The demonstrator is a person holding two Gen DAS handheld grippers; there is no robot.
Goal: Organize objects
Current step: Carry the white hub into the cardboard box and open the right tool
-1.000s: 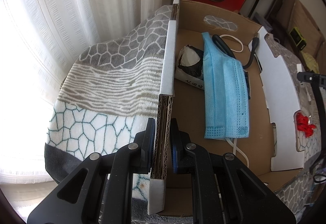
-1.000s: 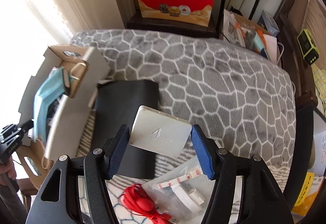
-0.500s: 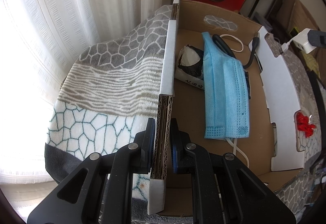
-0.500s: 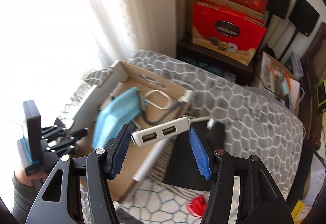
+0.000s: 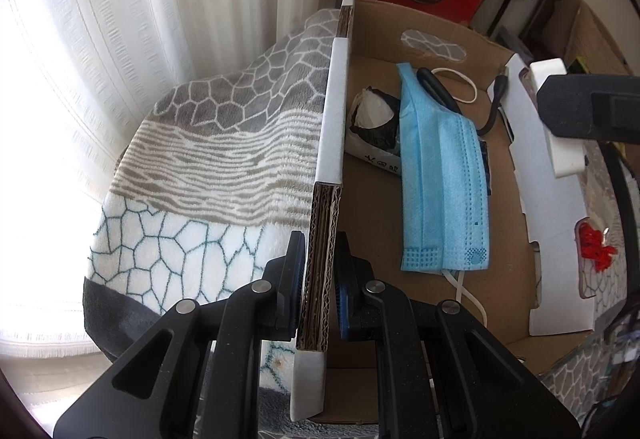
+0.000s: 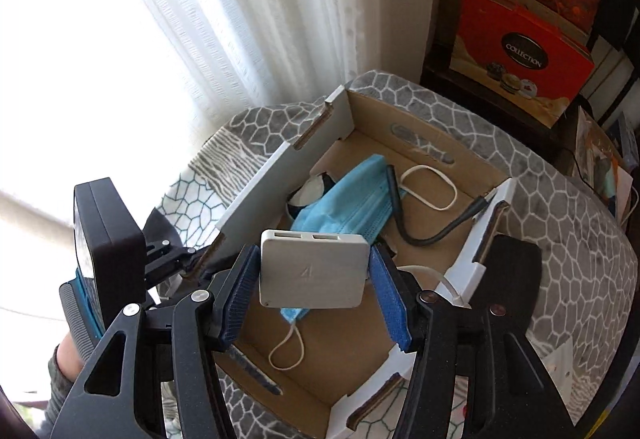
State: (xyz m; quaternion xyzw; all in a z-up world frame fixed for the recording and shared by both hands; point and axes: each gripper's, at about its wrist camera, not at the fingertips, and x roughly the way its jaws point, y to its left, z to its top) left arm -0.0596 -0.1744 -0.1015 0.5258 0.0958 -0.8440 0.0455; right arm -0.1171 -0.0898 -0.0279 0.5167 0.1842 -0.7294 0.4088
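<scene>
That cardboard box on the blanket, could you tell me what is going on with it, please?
A person is tidying loose things into the cardboard box. The left hand-held gripper is clamped on the box's side wall, steadying it. The right hand-held gripper holds a white USB hub over the open box, its jaws just closing further on it. A blue face mask and a black cable already lie inside.

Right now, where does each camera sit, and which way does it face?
Left wrist: on the left gripper, looking down its fingers clamped on the box wall, into the cardboard box.
Right wrist: on the right gripper, above the box, gripping a white USB hub; a sleeve shows.
Shared: box, blue mask, and each other's gripper.
</scene>
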